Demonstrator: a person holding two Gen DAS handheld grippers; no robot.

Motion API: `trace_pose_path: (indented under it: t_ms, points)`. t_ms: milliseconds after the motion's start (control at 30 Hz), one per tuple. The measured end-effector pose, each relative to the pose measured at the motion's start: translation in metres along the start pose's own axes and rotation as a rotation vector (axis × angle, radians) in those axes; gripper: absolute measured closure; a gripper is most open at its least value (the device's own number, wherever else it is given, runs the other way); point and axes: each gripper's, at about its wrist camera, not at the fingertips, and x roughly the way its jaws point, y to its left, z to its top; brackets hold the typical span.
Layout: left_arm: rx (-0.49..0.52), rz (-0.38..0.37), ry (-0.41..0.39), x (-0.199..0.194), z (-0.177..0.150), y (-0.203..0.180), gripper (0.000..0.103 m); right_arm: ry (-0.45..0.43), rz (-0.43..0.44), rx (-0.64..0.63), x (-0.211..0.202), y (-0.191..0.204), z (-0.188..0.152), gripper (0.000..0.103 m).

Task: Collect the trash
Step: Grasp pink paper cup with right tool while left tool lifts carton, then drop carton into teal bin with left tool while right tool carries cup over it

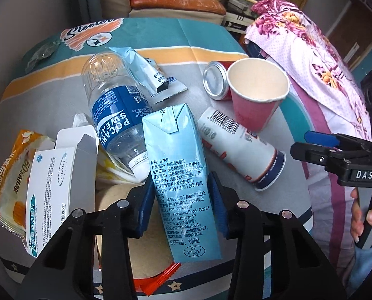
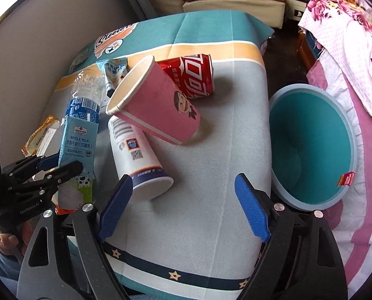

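My left gripper is shut on a light blue milk carton, its blue pads pressed on both sides; the carton also shows in the right wrist view. My right gripper is open and empty above bare cloth, near a white paper cup lying on its side. A pink paper cup leans on a red cola can. A clear Pocari Sweat bottle lies behind the carton. A teal trash bin stands right of the table.
A white medicine box, an orange snack wrapper, a blue sachet and a red wrapper lie on the cloth-covered table. A floral bedcover lies at right. A sofa cushion sits behind.
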Motion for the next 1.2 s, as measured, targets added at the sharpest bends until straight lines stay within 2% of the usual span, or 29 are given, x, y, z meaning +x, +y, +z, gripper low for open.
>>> trace_pose_path:
  t_ms: [167,433,467,500,533,600,800,1000,1200]
  points:
    - [0.002,-0.049,0.036,0.012,0.001,-0.003,0.062,-0.019,-0.021,-0.036,0.004,0.009,0.018,0.023]
    - [-0.010,-0.097,-0.003,-0.003,0.018,0.001,0.062,-0.012,-0.039,0.004,0.027,0.003,0.043,0.023]
    - [-0.012,-0.104,-0.005,-0.004,0.020,0.001,0.062,-0.023,-0.037,0.019,0.029,0.001,0.044,0.024]
    - [-0.014,-0.110,-0.009,-0.005,0.020,0.002,0.062,-0.037,-0.031,0.023,0.029,0.000,0.045,0.039]
    - [-0.016,-0.116,-0.015,-0.007,0.021,0.002,0.062,-0.039,-0.015,0.026,0.029,0.000,0.045,0.048]
    - [-0.018,-0.123,-0.031,-0.014,0.024,0.003,0.062,-0.047,0.017,0.034,0.026,0.002,0.045,0.047]
    - [-0.009,-0.131,-0.090,-0.039,0.034,-0.001,0.062,-0.113,0.019,0.030,-0.006,0.006,0.042,0.047]
    - [0.054,-0.163,-0.120,-0.043,0.054,-0.041,0.062,-0.228,-0.045,0.109,-0.056,-0.030,0.035,0.047]
    - [0.125,-0.225,-0.109,-0.018,0.078,-0.108,0.062,-0.291,-0.138,0.239,-0.090,-0.100,0.010,0.047]
